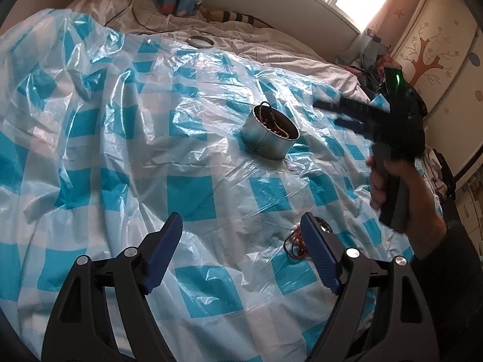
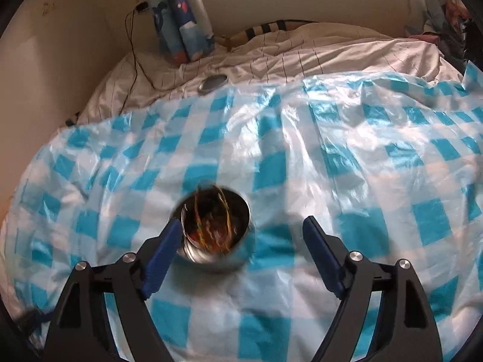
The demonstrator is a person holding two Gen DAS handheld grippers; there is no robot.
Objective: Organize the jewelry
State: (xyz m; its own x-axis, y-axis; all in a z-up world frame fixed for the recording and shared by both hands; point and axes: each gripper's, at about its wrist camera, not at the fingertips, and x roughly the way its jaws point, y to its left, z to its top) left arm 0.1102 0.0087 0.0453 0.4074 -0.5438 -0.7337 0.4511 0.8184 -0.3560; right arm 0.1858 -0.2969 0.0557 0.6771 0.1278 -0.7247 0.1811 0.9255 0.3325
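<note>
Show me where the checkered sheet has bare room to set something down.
Bare sheet lies left of the metal tin, out to the raised folds, and between tin and lid. Crowded spot: red-corded jewelry beside the left claw; right claw hovers right of the tin.

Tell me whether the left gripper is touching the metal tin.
Apart. The left wrist view shows the open left gripper well short of the metal tin, with checkered plastic sheet between.

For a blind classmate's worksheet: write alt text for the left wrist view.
An open left gripper hovers over a blue-checked plastic sheet on a bed, red-corded jewelry beside its right finger. Beyond stands a round metal tin holding jewelry; the right gripper, blurred, is above it.
</note>
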